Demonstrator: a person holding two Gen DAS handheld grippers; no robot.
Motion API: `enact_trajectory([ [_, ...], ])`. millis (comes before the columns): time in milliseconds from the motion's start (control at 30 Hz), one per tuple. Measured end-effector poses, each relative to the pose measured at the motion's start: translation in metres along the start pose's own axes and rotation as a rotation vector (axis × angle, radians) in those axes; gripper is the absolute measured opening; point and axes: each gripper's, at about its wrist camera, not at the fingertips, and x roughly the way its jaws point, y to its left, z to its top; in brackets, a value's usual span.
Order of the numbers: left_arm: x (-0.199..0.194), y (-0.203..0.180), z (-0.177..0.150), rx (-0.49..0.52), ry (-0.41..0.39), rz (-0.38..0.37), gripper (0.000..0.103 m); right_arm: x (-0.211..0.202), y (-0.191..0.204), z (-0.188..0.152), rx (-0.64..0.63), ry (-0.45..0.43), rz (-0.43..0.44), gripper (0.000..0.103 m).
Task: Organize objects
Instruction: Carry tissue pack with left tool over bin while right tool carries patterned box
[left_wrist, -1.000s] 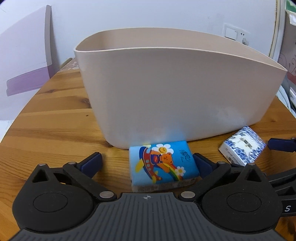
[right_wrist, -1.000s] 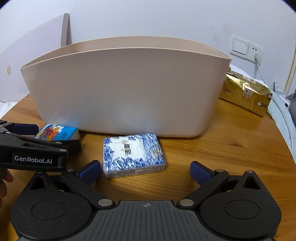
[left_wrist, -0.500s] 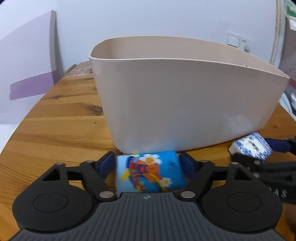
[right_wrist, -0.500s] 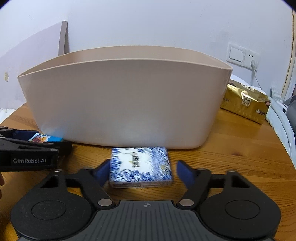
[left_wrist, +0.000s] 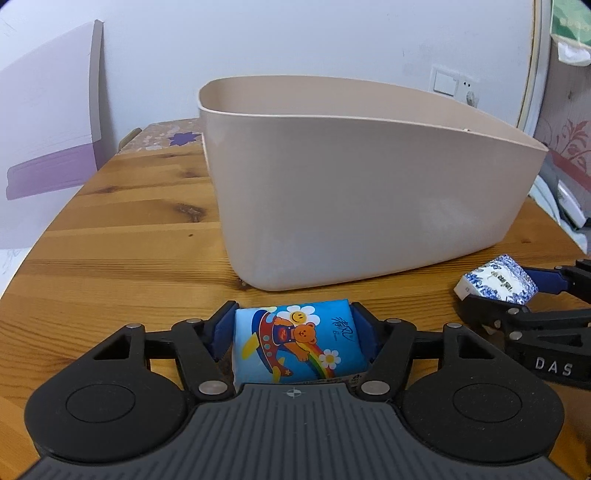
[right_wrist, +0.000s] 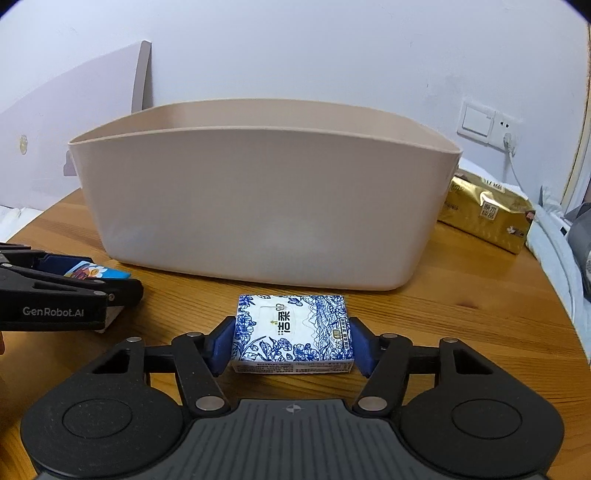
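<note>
My left gripper (left_wrist: 295, 334) is shut on a blue tissue pack with a cartoon bear (left_wrist: 297, 341), held just above the wooden table (left_wrist: 122, 266). My right gripper (right_wrist: 291, 341) is shut on a blue-and-white floral tissue pack (right_wrist: 291, 332), also lifted slightly. A large beige plastic bin (left_wrist: 369, 206) stands right in front of both grippers, also in the right wrist view (right_wrist: 258, 210). The right gripper with its pack (left_wrist: 495, 282) shows at the right of the left wrist view. The left gripper (right_wrist: 66, 291) shows at the left of the right wrist view.
A gold tissue package (right_wrist: 487, 214) lies on the table to the right of the bin. A white-and-purple board (left_wrist: 48, 129) leans against the wall at the left. A wall socket with a cable (right_wrist: 509, 140) is behind on the right.
Both grippers closed on their tissue packs and lifted them slightly while pulling back from the bin, which now looks farther and lower.
</note>
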Motion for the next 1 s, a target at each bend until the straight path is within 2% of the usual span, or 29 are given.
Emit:
enact_trajectory([
  [267,-0.032,0.007,-0.001,-0.009,-0.038,0.01,0.066,-0.028,-0.002,0.007,0.01,-0.037,0.007,0.061],
  [500,-0.064,0.01,0.012,0.014,-0.106,0.019,0.066,-0.054,-0.013,0.011,0.03,-0.072,0.022,0.061],
  [733,-0.086,0.011,0.041,0.024,-0.179,0.014,0.066,-0.077,-0.017,0.035,0.03,-0.152,0.018,0.061],
  [1000,-0.092,0.009,0.078,0.042,-0.25,0.03,0.066,-0.091,-0.022,0.073,0.029,-0.253,0.01,0.061],
])
